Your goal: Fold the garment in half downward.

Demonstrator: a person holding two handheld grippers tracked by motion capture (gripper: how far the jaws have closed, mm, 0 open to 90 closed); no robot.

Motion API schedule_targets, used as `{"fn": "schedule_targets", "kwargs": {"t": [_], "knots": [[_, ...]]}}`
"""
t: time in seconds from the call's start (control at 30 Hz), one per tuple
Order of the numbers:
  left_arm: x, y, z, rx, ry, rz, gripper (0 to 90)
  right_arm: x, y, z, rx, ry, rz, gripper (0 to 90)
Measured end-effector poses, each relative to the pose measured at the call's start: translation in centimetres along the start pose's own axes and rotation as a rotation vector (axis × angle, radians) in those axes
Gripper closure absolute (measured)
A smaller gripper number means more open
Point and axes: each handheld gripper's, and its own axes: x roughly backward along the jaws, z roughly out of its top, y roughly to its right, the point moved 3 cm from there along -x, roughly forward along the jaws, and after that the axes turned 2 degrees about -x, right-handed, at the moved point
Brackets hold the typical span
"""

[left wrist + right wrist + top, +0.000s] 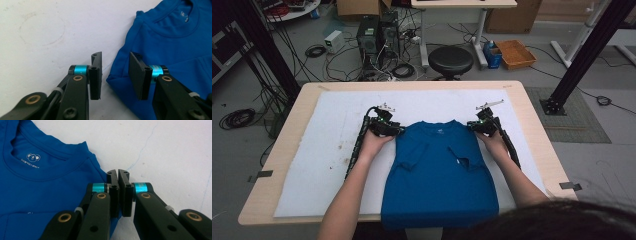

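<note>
High view dim, soft; gripper views brighter, near parts blurred.

The high view looks forward and down from above the person's side of the table [532,125], taking in the whole blue shirt [439,170] and the floor beyond. The left gripper [115,75] view sits close and low by the shirt's left shoulder; the right gripper [118,192] view sits equally close by the right shoulder. Both gripper views share the shirt's collar [183,22], probably from opposite sides.
</note>
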Motion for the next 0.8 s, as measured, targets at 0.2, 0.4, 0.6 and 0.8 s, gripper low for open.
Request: {"fn": "schedule_targets", "kwargs": {"t": [0.2, 0.4, 0.6, 0.8], "knots": [[-0.4, 0.6, 0.6, -0.033, 0.058, -0.008, 61.7, 0.1, 0.0, 0.3, 0.013, 0.004, 0.002, 85.6], [-0.7, 0.7, 1.0, -0.032, 0.069, -0.008, 61.9, 0.2, -0.8, 1.0, 0.035, 0.075, 0.019, 75.9], [-1.8, 1.0, 2.5, -0.014, 0.027, -0.063, 59.8, -0.4, -0.8, 1.6, 0.014, 0.100, 0.039, 71.4], [-3.5, 1.5, 2.5, -0.014, -0.043, -0.059, 58.5, -2.0, -1.1, 1.5, 0.013, 0.026, 0.063, 67.3]]}}
